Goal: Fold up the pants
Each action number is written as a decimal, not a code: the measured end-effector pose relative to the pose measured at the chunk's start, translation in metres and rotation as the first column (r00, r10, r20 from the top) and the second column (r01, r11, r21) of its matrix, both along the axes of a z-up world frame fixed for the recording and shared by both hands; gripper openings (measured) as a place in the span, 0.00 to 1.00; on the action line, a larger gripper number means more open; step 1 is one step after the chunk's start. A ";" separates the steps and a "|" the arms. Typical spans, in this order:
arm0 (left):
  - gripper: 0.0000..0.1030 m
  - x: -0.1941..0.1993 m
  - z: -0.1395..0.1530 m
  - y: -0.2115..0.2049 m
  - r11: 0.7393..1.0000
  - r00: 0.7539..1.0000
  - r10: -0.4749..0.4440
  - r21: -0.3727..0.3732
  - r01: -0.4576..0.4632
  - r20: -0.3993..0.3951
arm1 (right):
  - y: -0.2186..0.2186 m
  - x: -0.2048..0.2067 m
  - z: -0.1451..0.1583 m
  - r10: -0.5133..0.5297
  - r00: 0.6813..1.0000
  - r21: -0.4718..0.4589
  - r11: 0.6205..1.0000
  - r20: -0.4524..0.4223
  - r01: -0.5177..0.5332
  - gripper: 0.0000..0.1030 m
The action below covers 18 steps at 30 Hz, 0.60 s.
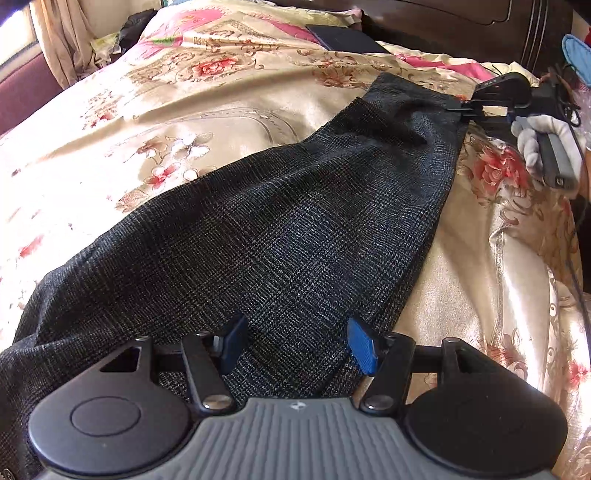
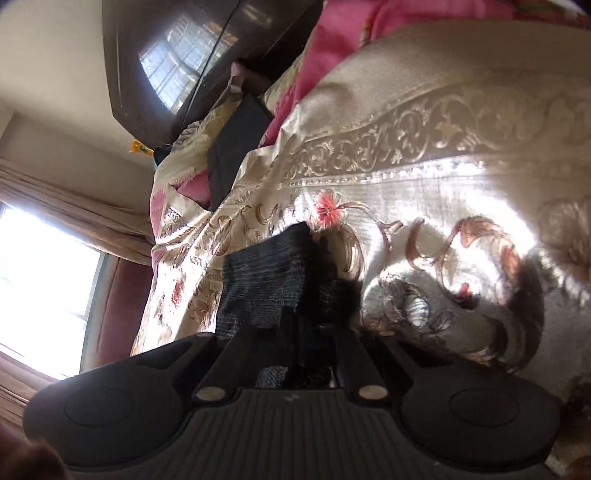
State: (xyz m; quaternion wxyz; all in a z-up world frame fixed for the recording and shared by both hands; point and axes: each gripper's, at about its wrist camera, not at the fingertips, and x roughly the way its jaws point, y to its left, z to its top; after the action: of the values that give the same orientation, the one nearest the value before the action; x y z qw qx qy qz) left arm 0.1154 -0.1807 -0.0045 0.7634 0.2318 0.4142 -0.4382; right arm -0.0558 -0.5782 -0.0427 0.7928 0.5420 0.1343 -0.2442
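The right gripper [image 1: 460, 109] is pinching the hem of the pants [image 1: 258, 229] — jaws pressed together; the left gripper [image 1: 295, 343] is hovering, jaws spread. Next: carrying the hem toward the waistband, probably.

One pair of pants, two grippers, one bed

One dark checked pair of pants [image 1: 280, 229] lies on one bed under one floral bedspread [image 1: 192, 110]. Two grippers: the left gripper [image 1: 293, 345] and the right gripper [image 1: 467, 109], the latter in one white-gloved hand [image 1: 543, 138]. One dark flat thing [image 1: 347, 38] near one dark headboard [image 1: 443, 22]; one window [image 2: 40, 280].
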 end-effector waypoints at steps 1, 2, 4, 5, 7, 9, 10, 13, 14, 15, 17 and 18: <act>0.71 0.001 0.000 -0.002 1.000 1.000 0.001 0.003 -0.001 -0.005 | 0.002 0.003 0.005 0.014 1.000 -0.038 0.999 -0.022 -0.015 0.04; 0.71 0.002 0.000 -0.003 1.000 1.000 -0.001 0.007 0.001 -0.004 | 0.004 0.006 0.010 0.024 0.999 -0.066 0.997 -0.038 -0.027 0.04; 0.71 0.002 0.000 -0.005 1.000 1.000 -0.005 0.013 0.005 0.005 | 0.007 0.008 0.016 0.038 0.997 -0.106 0.993 -0.062 -0.044 0.05; 0.71 0.000 -0.001 -0.006 1.000 1.000 -0.009 0.016 0.009 0.013 | 0.007 0.010 0.016 0.039 0.997 -0.100 0.994 -0.073 -0.046 0.08; 0.71 -0.003 0.000 -0.005 1.000 1.000 -0.017 0.018 0.017 0.026 | 0.005 0.007 0.011 0.036 0.998 -0.037 0.999 -0.054 -0.038 0.08; 0.71 -0.003 0.000 -0.004 1.000 0.999 -0.019 0.016 0.019 0.025 | 0.010 -0.004 0.014 0.015 0.999 -0.028 0.999 -0.037 -0.016 0.08; 0.71 -0.003 0.000 -0.003 1.000 1.000 -0.018 0.015 0.018 0.023 | 0.014 -0.011 0.016 0.004 0.999 -0.037 0.999 -0.042 -0.006 0.08; 0.71 -0.002 -0.001 0.000 1.000 1.000 -0.013 0.007 0.013 0.018 | 0.016 -0.013 0.017 0.032 0.999 -0.021 0.999 -0.044 -0.032 0.11; 0.72 -0.002 -0.001 0.000 1.000 1.000 -0.009 0.007 0.009 0.019 | 0.014 -0.007 0.015 0.044 0.997 -0.011 0.999 -0.064 -0.045 0.13; 0.72 -0.003 0.000 0.001 1.000 1.000 -0.003 0.007 0.003 0.021 | 0.012 -0.001 0.015 0.049 0.997 -0.004 0.999 -0.063 -0.049 0.15; 0.72 -0.006 0.001 0.005 1.000 0.999 0.007 0.007 -0.007 0.032 | 0.009 0.010 0.015 0.064 0.996 -0.001 0.998 -0.059 -0.064 0.12; 0.72 -0.008 0.002 0.008 1.000 0.999 0.008 0.008 -0.009 0.038 | 0.009 0.013 0.015 0.062 0.996 0.000 0.998 -0.071 -0.062 0.09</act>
State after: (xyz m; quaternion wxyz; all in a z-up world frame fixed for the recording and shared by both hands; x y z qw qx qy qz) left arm 0.1078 -0.1727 -0.0026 0.7719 0.2415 0.4026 -0.4287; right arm -0.0428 -0.5691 -0.0274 0.7952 0.5278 0.1790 -0.2388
